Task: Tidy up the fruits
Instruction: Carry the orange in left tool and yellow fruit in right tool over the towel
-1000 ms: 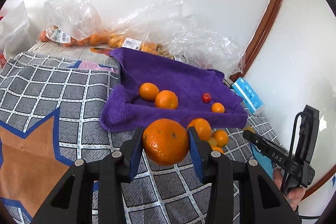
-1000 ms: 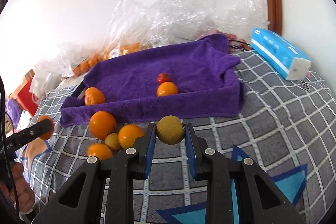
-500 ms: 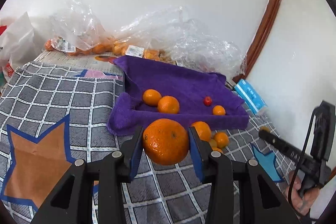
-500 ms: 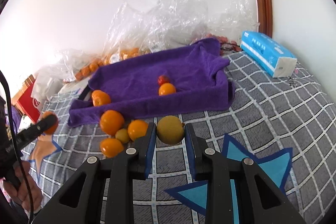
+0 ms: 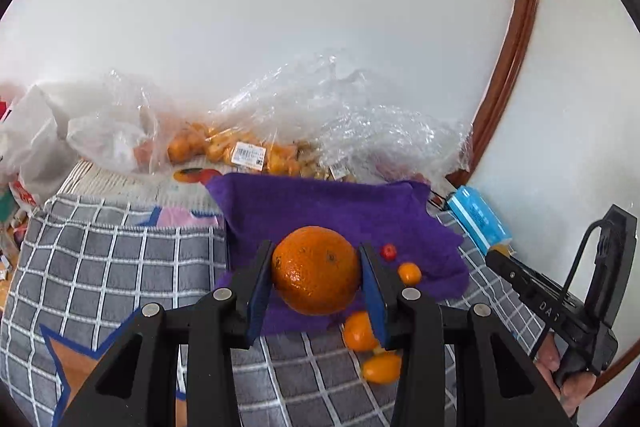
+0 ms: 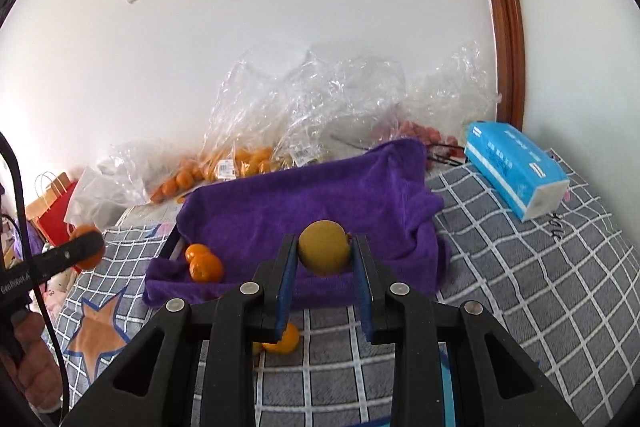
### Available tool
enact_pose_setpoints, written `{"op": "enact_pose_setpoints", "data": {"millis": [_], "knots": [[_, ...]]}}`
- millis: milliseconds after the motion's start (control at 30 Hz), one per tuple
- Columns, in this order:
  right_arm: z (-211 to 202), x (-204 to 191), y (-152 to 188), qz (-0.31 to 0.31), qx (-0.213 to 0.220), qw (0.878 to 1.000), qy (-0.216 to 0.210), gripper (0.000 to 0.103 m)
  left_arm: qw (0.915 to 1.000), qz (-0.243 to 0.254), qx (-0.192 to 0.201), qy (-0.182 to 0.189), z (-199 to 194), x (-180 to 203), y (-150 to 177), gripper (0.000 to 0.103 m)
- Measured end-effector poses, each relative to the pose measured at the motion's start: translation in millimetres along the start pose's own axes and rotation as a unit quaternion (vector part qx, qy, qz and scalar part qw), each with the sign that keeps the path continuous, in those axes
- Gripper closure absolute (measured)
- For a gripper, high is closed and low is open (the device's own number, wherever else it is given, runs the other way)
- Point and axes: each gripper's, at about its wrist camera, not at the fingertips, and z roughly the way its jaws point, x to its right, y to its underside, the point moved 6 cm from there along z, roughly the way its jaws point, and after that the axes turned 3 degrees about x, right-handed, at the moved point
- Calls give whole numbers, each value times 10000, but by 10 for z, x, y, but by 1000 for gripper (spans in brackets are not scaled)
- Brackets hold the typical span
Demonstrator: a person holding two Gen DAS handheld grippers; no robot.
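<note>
My left gripper is shut on a large orange, held in the air in front of the purple towel tray. My right gripper is shut on a small yellow-green citrus, also lifted before the purple towel tray. In the tray lie a small red fruit, a small orange and two oranges at its left end. More oranges rest on the checked cloth below the tray's front edge, partly hidden by the fingers.
Clear plastic bags with oranges and red fruit lie against the white wall behind the tray. A blue tissue pack sits at the right. The grey checked cloth covers the surface. A red paper bag stands far left.
Both grippers have risen with their fruit still held. The tray and loose oranges now sit lower and farther in both views, and more of the wall shows.
</note>
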Motion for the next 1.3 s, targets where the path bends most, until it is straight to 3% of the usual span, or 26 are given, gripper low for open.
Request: {"op": "enact_pose_setpoints", "data": {"millis": [167,333,433,567,733,1300], "knots": [[227,51,-180,100,8,9999,0,75,9999,-69,16,-97,296,4,-87,64],[426,37,-306,93,97,9999,-16,75,9998,-151,75,-85,503,-98,46,64],[587,56,-216,154,70,9998,-49,75,9997,-212,119,-25,550,-154,152,64],[722,104,-47,169,-62,9997,-158,75,9995,21,204,-225,618,-178,195,64],[748,165,-29,50,-31,10000,54,75,9997,-222,15,23,708,-189,234,64],[950,285,104,301,-357,9988,119,75,9992,-318,-238,56,898,-226,350,64]]}}
